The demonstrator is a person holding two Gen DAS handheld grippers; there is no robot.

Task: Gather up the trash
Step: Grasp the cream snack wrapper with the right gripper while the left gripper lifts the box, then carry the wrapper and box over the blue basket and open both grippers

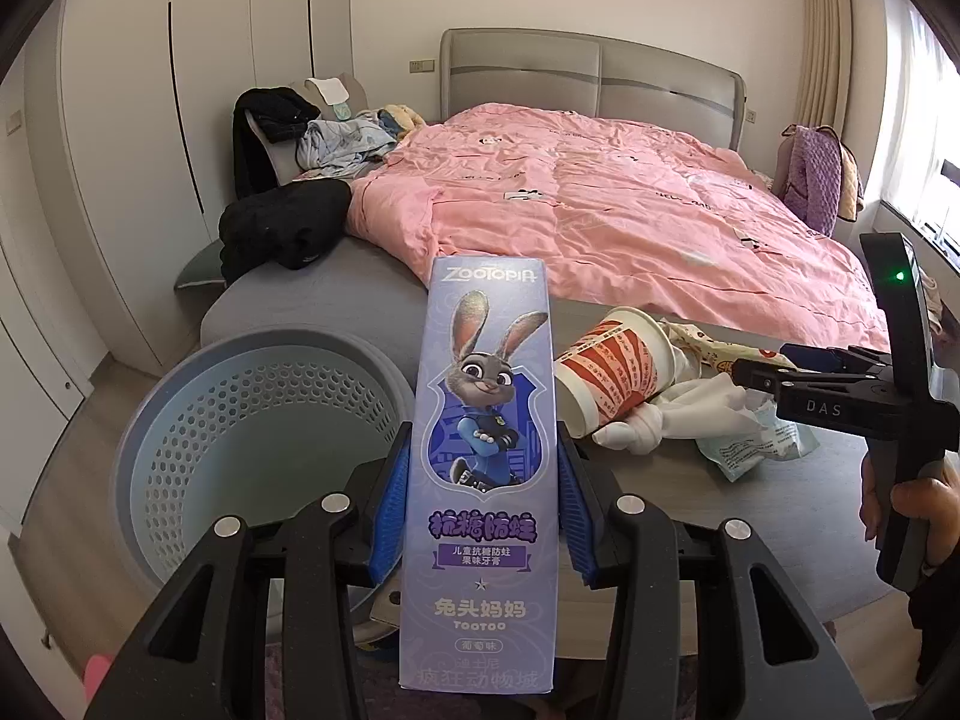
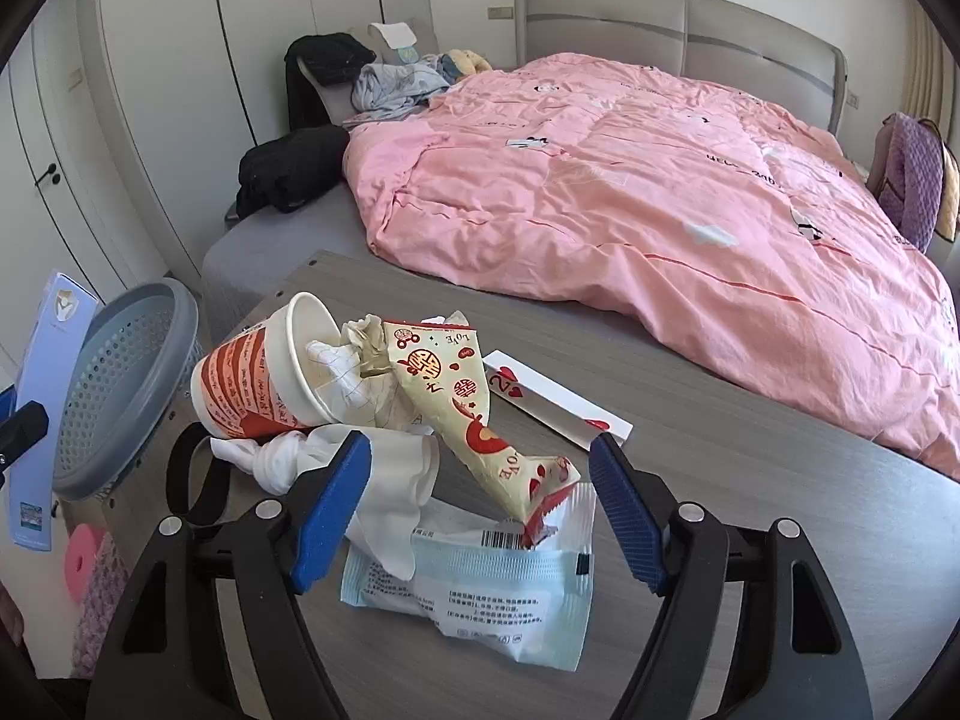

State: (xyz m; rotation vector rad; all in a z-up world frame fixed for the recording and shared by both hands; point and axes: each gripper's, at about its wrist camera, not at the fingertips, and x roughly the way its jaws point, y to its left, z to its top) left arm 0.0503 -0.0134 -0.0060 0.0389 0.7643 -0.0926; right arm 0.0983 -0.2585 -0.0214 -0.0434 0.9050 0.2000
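Left wrist view: the left gripper (image 1: 480, 504) holds a tall purple toothpaste box (image 1: 483, 456) upright, blue pads pressing on both of its long sides. The grey perforated basket (image 1: 198, 420) stands just beside it, lower left, and the box is not yet over the opening. If the pads let go here, I think the box may hit the rim and fall to the floor.

Right wrist view: the right gripper (image 2: 480, 504) has its jaws apart, nothing pressed between them, and it hangs over the trash on the grey table (image 2: 780, 510): a red-printed paper cup (image 2: 252, 378) on its side, a cone-shaped snack wrapper (image 2: 474, 420), white tissue (image 2: 390, 474) and a pale blue packet (image 2: 474, 594). The pieces overlap, so closing may catch only a loose tissue corner, or push the cup so it rolls off the edge.
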